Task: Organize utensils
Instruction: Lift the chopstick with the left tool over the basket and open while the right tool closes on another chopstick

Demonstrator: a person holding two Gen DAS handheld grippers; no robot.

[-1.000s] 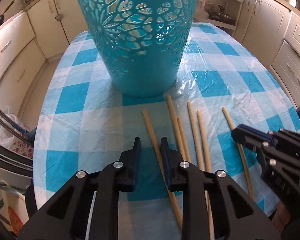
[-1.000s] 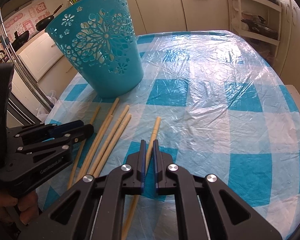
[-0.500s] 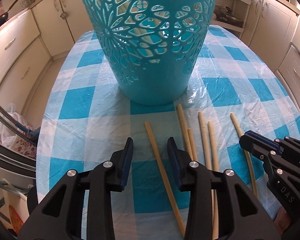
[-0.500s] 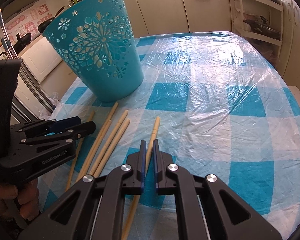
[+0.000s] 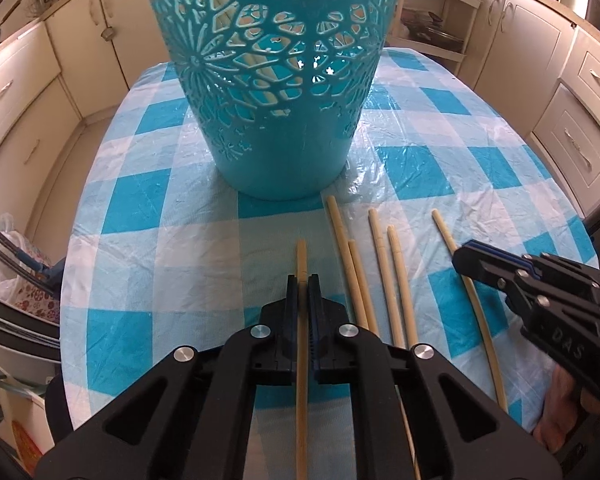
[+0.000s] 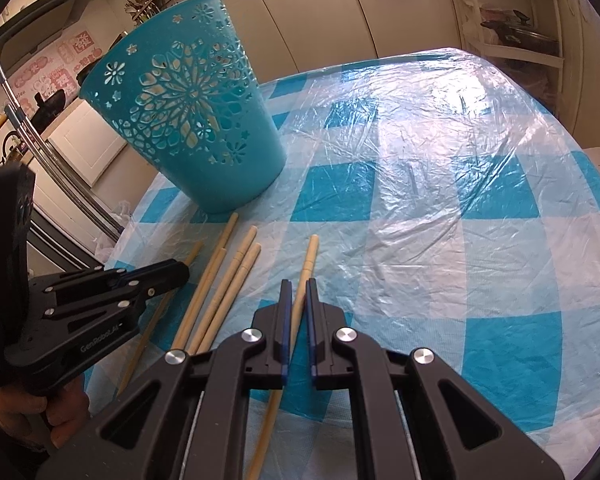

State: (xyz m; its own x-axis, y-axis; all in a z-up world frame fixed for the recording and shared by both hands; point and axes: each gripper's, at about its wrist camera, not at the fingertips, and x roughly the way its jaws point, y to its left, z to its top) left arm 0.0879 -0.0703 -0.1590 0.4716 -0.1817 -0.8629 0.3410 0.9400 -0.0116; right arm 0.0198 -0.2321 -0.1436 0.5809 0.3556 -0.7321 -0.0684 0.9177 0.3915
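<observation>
I have the left gripper closed on one chopstick; its jaws have just been closing and the stick now sits pinched between them, its tip poking out ahead toward the basket, its tail running back under the camera. The right gripper is drawn narrow around a second chopstick at the right edge of the row, and from my view the pads look to be pressing on it. Four more chopsticks lie side by side on the checked tablecloth, between my two tools, all pointing toward the basket, which stands upright just beyond their tips with a few sticks already showing through its cut-out wall. To do this lift well, I judge I should raise each stick straight up before swinging it, since my left grip sits near the front tip and the long tail may droop or pivot. I would keep the two tools apart as they rise, clear the basket's tall rim fully, then tip each stick nose-down over the opening and only then let go, so nothing knocks the light basket or skids the neighbours.
</observation>
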